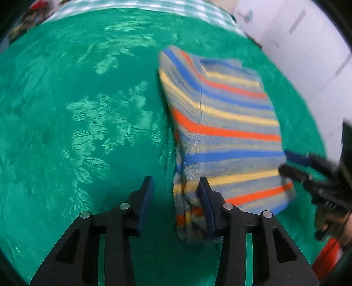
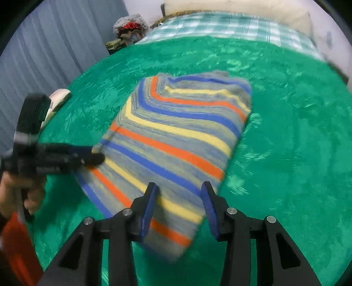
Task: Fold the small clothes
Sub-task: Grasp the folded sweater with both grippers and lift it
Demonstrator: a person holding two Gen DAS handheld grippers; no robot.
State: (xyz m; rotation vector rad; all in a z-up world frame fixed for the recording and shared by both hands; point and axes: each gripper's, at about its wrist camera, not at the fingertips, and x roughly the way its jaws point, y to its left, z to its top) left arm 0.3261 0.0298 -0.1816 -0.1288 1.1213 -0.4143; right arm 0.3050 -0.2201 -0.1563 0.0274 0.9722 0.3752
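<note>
A small striped knit garment (image 1: pixel 224 123), blue, orange, yellow and grey, lies folded on a green plush blanket (image 1: pixel 88 110). It also shows in the right wrist view (image 2: pixel 176 136). My left gripper (image 1: pixel 176 187) is open at the garment's near left corner, its right finger over the cloth; in the right wrist view (image 2: pixel 96 154) its tips touch the garment's left edge. My right gripper (image 2: pixel 179 189) is open, straddling the garment's near edge; in the left wrist view (image 1: pixel 286 162) its tips meet the garment's right edge.
A green checked sheet (image 2: pixel 220 26) and a pillow (image 2: pixel 231 8) lie at the far end of the bed. A knit hat and dark clothes (image 2: pixel 127 28) sit at the far left. A white object (image 2: pixel 57 99) lies at the left edge. A wall (image 1: pixel 297 44) stands on the right.
</note>
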